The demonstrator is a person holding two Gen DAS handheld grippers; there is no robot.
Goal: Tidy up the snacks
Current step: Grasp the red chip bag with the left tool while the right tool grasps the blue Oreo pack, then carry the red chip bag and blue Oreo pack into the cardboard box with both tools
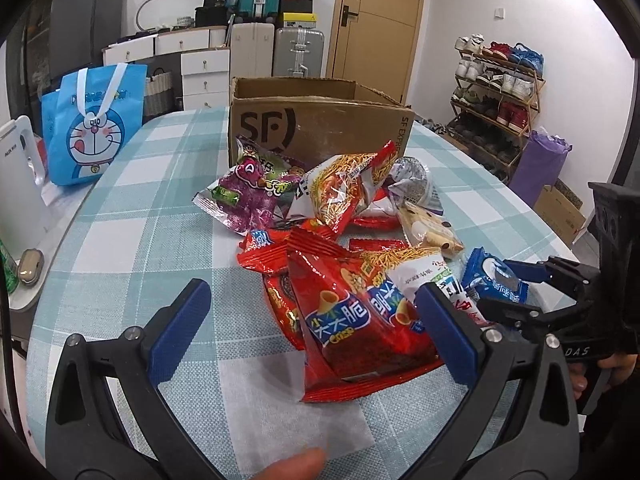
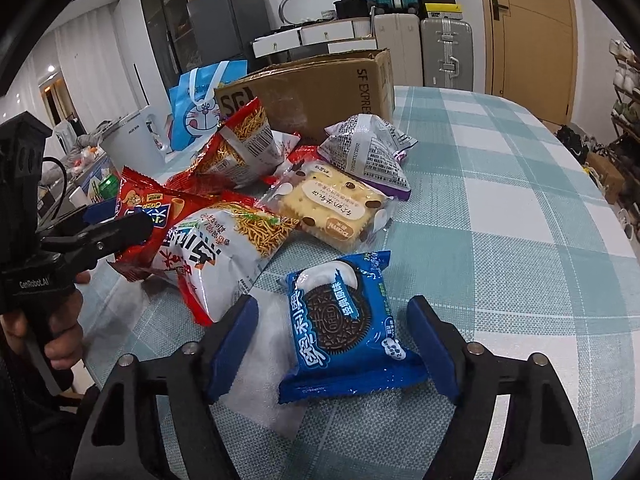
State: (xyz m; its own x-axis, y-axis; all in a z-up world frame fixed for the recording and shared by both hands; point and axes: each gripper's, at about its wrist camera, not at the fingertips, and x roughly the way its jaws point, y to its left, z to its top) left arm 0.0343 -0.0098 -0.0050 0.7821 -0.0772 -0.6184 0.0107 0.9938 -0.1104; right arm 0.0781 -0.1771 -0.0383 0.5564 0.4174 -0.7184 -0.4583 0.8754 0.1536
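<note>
A pile of snack packets lies on the checked tablecloth in front of an open cardboard box [image 1: 320, 120]. My left gripper [image 1: 316, 320] is open, its fingers on either side of a red crisp bag [image 1: 352, 328]. My right gripper [image 2: 334, 336] is open around a blue Oreo packet [image 2: 344, 324], which lies flat on the table; the packet also shows in the left wrist view [image 1: 494, 280]. Other packets include a purple bag [image 1: 252, 196], a noodle-snack bag [image 1: 344, 188], a cracker pack [image 2: 332, 212] and a silver bag [image 2: 368, 152].
The box [image 2: 312, 92] stands at the table's far side. A blue Doraemon tote bag [image 1: 92, 128] and a white appliance [image 1: 20, 176] sit off the table's left. A shoe rack [image 1: 496, 92] stands at the right, suitcases and drawers behind.
</note>
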